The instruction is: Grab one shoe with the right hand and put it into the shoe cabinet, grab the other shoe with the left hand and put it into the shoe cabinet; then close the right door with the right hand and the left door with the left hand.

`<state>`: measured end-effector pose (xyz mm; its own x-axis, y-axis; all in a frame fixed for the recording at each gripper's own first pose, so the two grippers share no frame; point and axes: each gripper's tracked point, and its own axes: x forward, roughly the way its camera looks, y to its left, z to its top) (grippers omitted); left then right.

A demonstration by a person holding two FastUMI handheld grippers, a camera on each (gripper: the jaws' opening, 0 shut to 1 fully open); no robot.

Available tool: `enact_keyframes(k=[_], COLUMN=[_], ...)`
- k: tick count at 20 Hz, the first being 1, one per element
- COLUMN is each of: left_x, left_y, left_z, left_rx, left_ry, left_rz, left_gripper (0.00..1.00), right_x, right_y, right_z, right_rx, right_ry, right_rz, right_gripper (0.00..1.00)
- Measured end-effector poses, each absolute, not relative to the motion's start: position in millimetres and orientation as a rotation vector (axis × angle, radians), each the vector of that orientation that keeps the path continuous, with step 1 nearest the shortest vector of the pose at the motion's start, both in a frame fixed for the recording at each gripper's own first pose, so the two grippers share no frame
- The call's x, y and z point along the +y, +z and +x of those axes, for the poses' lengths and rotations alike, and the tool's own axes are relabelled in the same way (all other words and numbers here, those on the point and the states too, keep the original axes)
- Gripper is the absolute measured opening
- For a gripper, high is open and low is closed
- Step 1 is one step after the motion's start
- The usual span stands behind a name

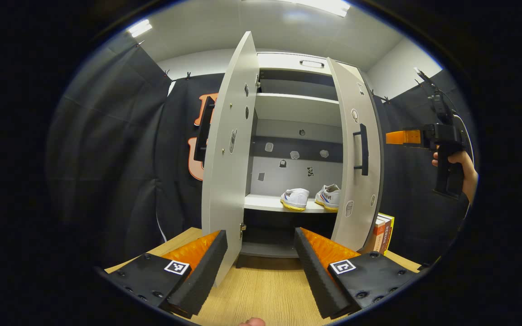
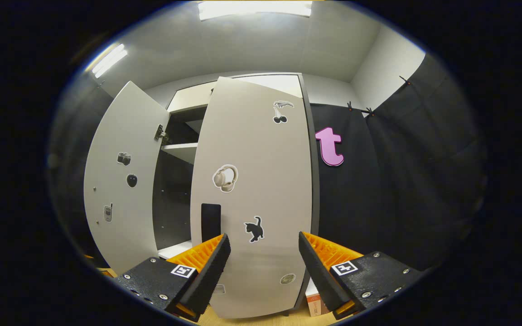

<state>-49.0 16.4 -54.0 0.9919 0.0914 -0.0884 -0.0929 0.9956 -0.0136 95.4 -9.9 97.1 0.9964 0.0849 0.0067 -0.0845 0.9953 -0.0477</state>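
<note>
Left gripper view: the left gripper [image 1: 261, 253] hangs above the wooden table [image 1: 261, 290], fingers apart and holding nothing. Ahead stands the shoe cabinet [image 1: 295, 108]. The left door [image 1: 227, 154] is wide open; the right door [image 1: 356, 158] is partly swung in. Two white shoes rest side by side on the lower shelf [image 1: 265, 203]: one shoe [image 1: 295, 198] to the left, the other shoe [image 1: 329, 196] just beside it. Books [image 1: 384, 232] stand by the cabinet's right foot. The right gripper [image 1: 401, 137] is raised beside the right door, held by a hand [image 1: 462, 165].

Right gripper view: the right gripper's fingers are apart, empty, facing the sticker-covered outer face of the right door, close by; contact cannot be judged.
</note>
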Motion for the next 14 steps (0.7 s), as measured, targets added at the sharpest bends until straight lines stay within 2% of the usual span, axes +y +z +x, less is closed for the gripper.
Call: enact_keyframes(k=[2,3,4,7,8,9,10,14], left_x=[11.1,8.1,4.4,-6.1,-10.5,-13.9,-16.7,-17.7], left_y=[-53.9,-53.2,-52.6,-49.7,-49.9,-50.0,-50.0,-47.2], left_z=[-48.2,-48.1,-46.0,-45.4,-44.9,-44.0,-44.7,-47.6], left_rx=[0.09,0.089,0.089,0.087,0.087,0.089,0.091,0.087], left_ry=[0.079,0.073,0.066,0.042,0.034,0.027,0.022,0.029], left_rz=[-0.024,-0.025,-0.025,-0.032,-0.037,-0.043,-0.049,-0.067], left_gripper=[0.94,0.97,0.94,0.94,0.99,0.94,0.94,0.97], right_x=[-10.3,-12.1,-13.8,-11.1,-7.9,-4.4,-2.6,1.5], right_y=[95.9,93.4,90.1,72.5,67.1,59.6,49.8,10.2], right_z=[75.7,67.0,58.6,32.3,21.8,11.7,2.0,-32.8], right_rx=[-0.02,-0.026,-0.031,-0.022,-0.026,-0.028,-0.028,0.019], right_ry=[0.076,0.068,0.059,0.055,0.065,0.07,0.073,0.038], right_rz=[-0.033,-0.034,-0.037,-0.028,-0.017,-0.012,-0.016,-0.001], right_gripper=[0.93,0.97,0.93,0.93,0.93,0.97,0.93,0.93])
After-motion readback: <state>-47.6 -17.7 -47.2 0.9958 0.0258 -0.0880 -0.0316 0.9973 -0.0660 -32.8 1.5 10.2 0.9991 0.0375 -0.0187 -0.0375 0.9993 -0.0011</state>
